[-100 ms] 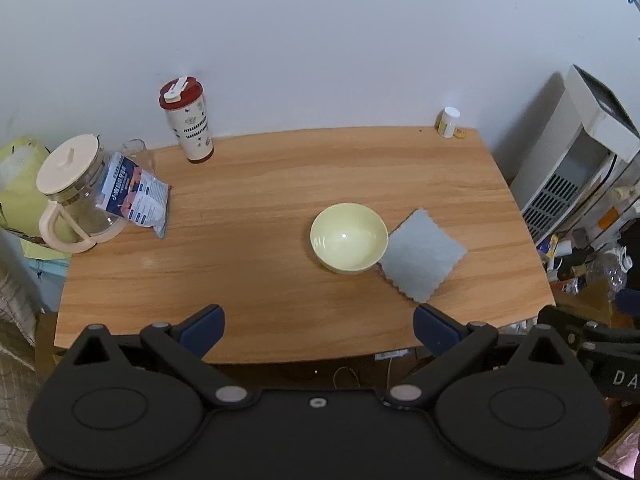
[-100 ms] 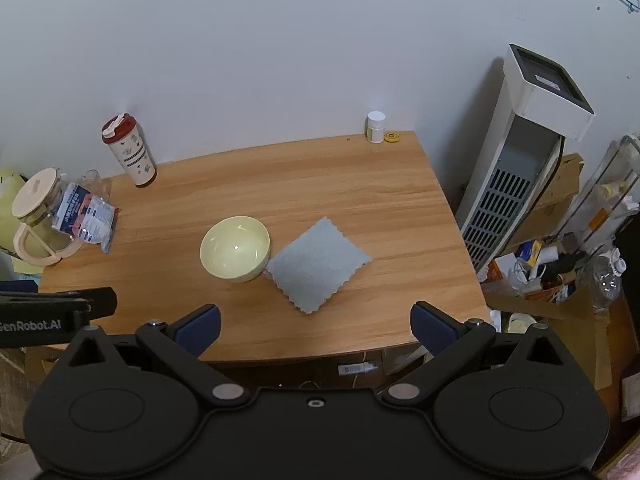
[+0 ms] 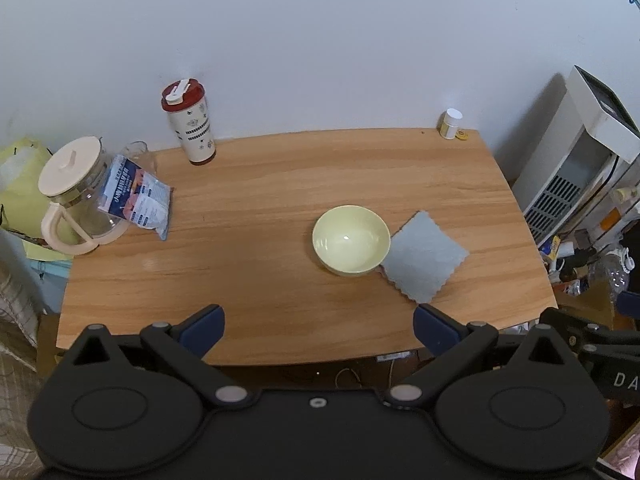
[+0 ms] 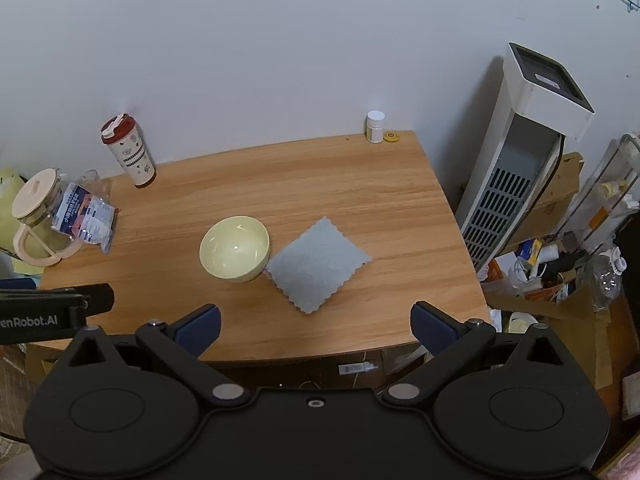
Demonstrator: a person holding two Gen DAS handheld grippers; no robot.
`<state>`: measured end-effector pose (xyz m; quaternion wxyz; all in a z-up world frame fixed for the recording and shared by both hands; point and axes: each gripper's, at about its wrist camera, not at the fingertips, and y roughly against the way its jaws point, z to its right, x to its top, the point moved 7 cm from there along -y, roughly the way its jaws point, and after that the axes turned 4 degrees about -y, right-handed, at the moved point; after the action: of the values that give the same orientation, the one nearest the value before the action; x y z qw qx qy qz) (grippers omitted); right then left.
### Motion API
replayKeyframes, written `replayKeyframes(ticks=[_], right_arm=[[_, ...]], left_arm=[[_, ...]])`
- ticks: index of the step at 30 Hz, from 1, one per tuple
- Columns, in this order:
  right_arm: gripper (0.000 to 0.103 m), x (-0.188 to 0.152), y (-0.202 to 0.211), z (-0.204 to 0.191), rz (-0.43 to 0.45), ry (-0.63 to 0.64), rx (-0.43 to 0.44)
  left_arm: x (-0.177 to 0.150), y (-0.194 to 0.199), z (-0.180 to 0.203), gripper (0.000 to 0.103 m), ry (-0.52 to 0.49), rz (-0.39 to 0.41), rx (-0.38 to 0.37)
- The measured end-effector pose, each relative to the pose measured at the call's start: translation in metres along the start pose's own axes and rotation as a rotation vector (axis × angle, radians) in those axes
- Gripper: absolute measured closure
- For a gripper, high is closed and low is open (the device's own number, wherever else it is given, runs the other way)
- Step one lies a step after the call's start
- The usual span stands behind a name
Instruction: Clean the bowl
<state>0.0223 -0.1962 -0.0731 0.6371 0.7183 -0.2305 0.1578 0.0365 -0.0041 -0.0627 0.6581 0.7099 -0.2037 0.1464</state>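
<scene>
A pale yellow bowl (image 3: 351,239) stands upright and empty on the wooden table (image 3: 280,184); it also shows in the right wrist view (image 4: 234,249). A grey-blue cloth (image 3: 424,257) lies flat just right of the bowl, touching its base, also in the right wrist view (image 4: 319,265). My left gripper (image 3: 318,328) is open and empty, held above the table's near edge, well short of the bowl. My right gripper (image 4: 316,326) is open and empty, near the front edge, short of the cloth.
A red-lidded tumbler (image 3: 189,122) stands at the back left. A glass jug with cream lid (image 3: 74,196) and a printed packet (image 3: 138,196) sit at the left edge. A small white bottle (image 3: 451,123) stands at the back right corner. A white tower appliance (image 4: 524,152) stands right of the table.
</scene>
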Motion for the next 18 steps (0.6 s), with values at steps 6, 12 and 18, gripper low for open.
replayKeyframes(ticks=[6, 12, 18], right_arm=[[0.000, 0.004, -0.003, -0.001, -0.015, -0.002, 0.012], [0.000, 0.008, -0.006, -0.001, -0.031, -0.004, 0.024], [0.000, 0.002, -0.009, -0.005, -0.006, 0.025, 0.020]], left_arm=[[0.002, -0.005, 0.004, 0.000, -0.014, -0.003, 0.028], [-0.004, -0.006, -0.008, 0.000, 0.017, 0.009, -0.010], [-0.002, -0.006, -0.011, 0.000, 0.028, 0.005, -0.012]])
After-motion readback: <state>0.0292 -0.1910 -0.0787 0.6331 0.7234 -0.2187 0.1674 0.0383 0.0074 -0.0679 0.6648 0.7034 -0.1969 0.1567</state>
